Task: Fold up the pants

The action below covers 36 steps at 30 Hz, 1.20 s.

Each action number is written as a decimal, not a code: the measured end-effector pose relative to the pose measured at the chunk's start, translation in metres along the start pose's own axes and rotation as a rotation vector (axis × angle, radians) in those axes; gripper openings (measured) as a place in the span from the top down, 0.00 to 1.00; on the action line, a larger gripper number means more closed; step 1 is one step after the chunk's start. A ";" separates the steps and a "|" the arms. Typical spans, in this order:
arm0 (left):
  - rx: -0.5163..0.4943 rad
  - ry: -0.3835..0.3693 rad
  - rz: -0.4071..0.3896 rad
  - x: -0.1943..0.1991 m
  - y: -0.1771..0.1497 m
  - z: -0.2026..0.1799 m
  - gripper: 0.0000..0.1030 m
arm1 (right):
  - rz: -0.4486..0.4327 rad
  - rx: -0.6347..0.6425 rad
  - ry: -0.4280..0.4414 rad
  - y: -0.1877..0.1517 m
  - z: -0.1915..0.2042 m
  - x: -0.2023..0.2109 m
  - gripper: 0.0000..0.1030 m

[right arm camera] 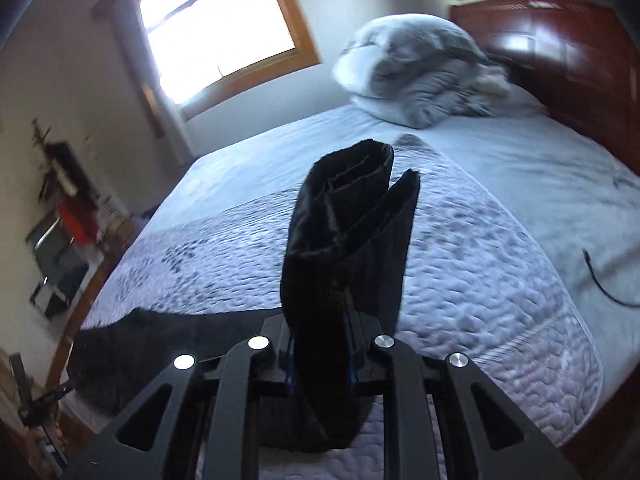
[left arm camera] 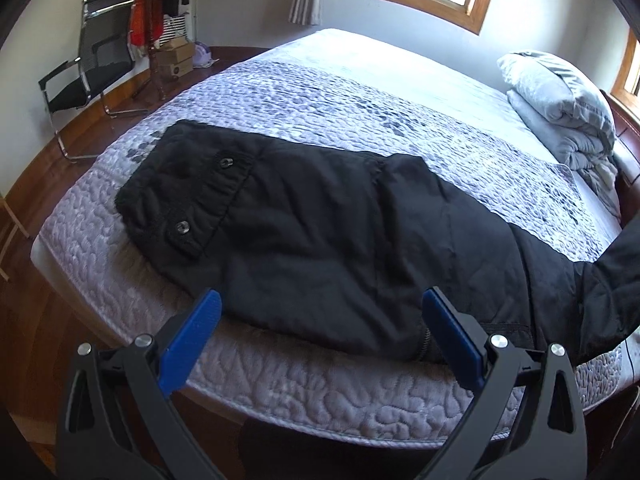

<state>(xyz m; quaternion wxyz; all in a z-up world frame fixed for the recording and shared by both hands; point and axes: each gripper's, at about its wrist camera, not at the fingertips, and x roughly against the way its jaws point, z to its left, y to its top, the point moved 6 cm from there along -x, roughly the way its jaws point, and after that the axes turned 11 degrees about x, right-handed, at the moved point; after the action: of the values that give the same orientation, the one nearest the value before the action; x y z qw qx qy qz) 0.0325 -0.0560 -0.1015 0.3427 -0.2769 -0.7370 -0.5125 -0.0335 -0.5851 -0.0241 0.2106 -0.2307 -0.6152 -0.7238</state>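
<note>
And here the right gripper (right arm camera: 320,344) has its fingers clamped on the hem end of the black cotton pants (left arm camera: 320,240), the bunched cuffs standing up out of the jaws and off the bed with the grey quilted cover (left arm camera: 280,384). The rest of the pants lies flat on that cover, long axis running along the near edge of the bed: waistband with its two dark buttons (left arm camera: 182,226) at the far-left end from the left gripper, legs trailing to the right and rising out of the left wrist view. The left gripper (left arm camera: 320,332) hovers just off the bed's near edge, blue fingers (left arm camera: 196,336) spread wide with nothing between them, aimed at the thigh stretch. So the fold, as I read it, turns on carrying that lifted hem along the bed's edge towards the waistband, and the right hand owns it; the left is nearer the middle and could pin it. Hard to see: the right wrist view is blurred, the fabric hides the right fingertips, and the lifted stretch is cut off in both views.
</note>
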 end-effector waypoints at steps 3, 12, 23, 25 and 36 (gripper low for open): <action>0.020 0.012 -0.016 0.006 0.000 0.013 0.03 | 0.009 0.084 0.034 0.007 0.039 -0.010 0.82; 0.112 0.016 -0.045 0.015 0.003 0.047 0.03 | 0.092 0.286 0.098 -0.011 0.131 -0.045 0.82; 0.192 0.003 -0.073 0.023 0.001 0.072 0.03 | 0.267 0.485 0.155 -0.077 0.223 -0.106 0.82; 0.205 0.000 -0.071 0.023 0.000 0.076 0.03 | 0.283 0.524 0.135 -0.090 0.231 -0.115 0.82; 0.265 -0.020 -0.045 0.017 -0.010 0.083 0.03 | 0.343 0.536 0.220 -0.127 0.247 -0.136 0.44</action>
<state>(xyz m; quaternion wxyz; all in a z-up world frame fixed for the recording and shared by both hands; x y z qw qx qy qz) -0.0039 0.0201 -0.1135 0.3573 -0.2180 -0.8076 -0.4155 0.0193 -0.3185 -0.1719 0.4477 -0.1880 -0.7094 -0.5108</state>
